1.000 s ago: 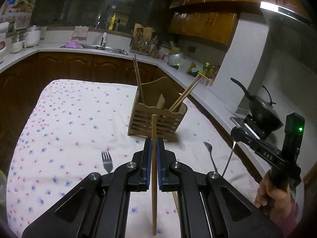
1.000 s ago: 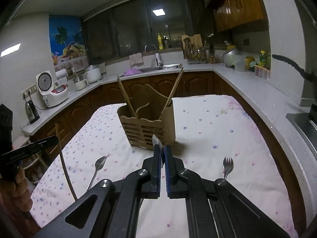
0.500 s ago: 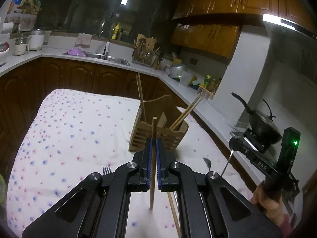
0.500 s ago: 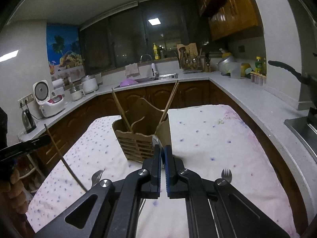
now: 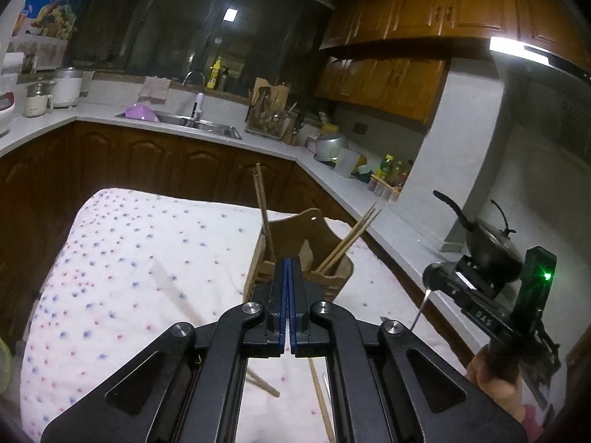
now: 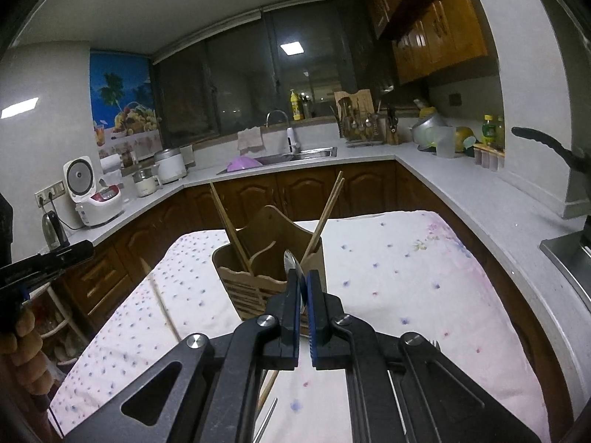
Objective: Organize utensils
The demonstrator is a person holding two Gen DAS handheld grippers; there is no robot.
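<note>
A wooden utensil holder (image 5: 317,251) (image 6: 269,258) stands on the dotted cloth, with chopsticks (image 5: 264,214) leaning in it. My left gripper (image 5: 288,269) is shut with nothing between its pads; a blurred chopstick (image 5: 177,295) lies slanted below it on the left, clear of the jaws. My right gripper (image 6: 303,284) is shut on a metal spoon (image 6: 291,262), bowl up, just in front of the holder. It shows in the left wrist view (image 5: 432,277) too. Another chopstick (image 5: 321,398) lies on the cloth.
The cloth-covered table (image 6: 406,258) is ringed by kitchen counters (image 6: 461,192). A fork (image 6: 434,343) lies on the cloth at the right, another utensil (image 6: 267,417) near the front. A black wok (image 5: 487,243) sits on the stove at the right.
Both grippers rose and came closer to the holder. The chopstick held upright in my left gripper has left the jaws and is now a blurred streak over the cloth.
</note>
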